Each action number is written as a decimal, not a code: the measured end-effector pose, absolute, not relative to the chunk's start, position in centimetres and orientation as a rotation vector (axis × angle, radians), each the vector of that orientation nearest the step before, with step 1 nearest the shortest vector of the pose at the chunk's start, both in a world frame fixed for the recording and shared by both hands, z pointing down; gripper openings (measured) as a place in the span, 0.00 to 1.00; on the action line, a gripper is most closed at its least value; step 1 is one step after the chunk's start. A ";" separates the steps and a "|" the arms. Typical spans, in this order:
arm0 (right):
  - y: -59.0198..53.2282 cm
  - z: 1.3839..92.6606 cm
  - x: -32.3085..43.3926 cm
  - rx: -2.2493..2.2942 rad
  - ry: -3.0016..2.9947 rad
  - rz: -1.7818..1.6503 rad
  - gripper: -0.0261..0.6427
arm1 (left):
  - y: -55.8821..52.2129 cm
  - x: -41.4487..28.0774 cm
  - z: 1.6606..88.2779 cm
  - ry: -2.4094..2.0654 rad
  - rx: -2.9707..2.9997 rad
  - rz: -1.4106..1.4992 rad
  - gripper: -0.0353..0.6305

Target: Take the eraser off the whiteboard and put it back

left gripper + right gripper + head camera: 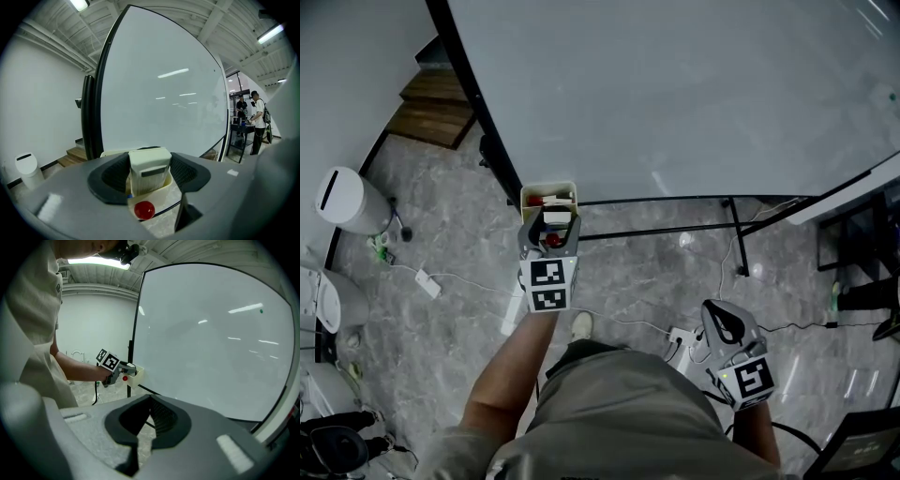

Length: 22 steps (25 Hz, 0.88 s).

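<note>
Grey marble floor (628,281) under you, and closest in, your right gripper (720,321) sits low by your side with its jaws pressed together and nothing in them. Further out, your left gripper (550,221) is clamped on the eraser (149,169), a pad on each side. The eraser's lower end sits down in the cream tray (548,188) at the bottom corner of the whiteboard (675,94). Way back past the board's right edge, a couple of people (257,123) are standing.
</note>
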State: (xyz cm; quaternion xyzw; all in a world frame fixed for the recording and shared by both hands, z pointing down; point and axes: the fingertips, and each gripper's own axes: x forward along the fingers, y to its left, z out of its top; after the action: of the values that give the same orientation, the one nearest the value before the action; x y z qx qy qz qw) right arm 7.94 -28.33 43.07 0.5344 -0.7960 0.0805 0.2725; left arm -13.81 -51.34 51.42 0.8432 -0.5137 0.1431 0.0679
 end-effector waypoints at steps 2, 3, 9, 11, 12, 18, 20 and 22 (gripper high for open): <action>-28.1 43.1 7.9 1.427 -2.124 0.225 0.04 | -51.2 -13.8 51.9 -1.543 2.541 0.439 0.47; -27.9 43.1 7.9 1.425 -2.121 0.224 0.04 | -51.1 -13.8 52.0 -1.544 2.543 0.441 0.47; -27.5 42.9 7.9 1.445 -2.130 0.242 0.04 | -50.8 -13.7 52.1 -1.569 2.555 0.441 0.48; -27.4 43.0 8.1 1.426 -2.114 0.236 0.04 | -50.8 -13.8 52.2 -1.574 2.551 0.438 0.48; -27.5 43.1 8.1 1.424 -2.117 0.229 0.04 | -50.9 -13.8 52.3 -1.574 2.549 0.437 0.49; -27.0 42.9 8.6 1.441 -2.168 0.200 0.04 | -50.3 -13.7 52.1 -1.579 2.555 0.448 0.52; -26.7 42.8 8.9 1.442 -2.180 0.186 0.04 | -50.0 -13.7 51.8 -1.593 2.554 0.453 0.52; -26.3 42.8 9.3 1.440 -2.188 0.185 0.04 | -49.5 -13.9 51.4 -1.614 2.553 0.454 0.52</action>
State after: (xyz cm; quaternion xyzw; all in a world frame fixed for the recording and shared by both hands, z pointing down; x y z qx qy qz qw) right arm 9.32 -26.27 42.78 0.5302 -0.8057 0.0680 0.2551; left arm -13.86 -49.46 51.36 0.8351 -0.5279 0.1486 0.0438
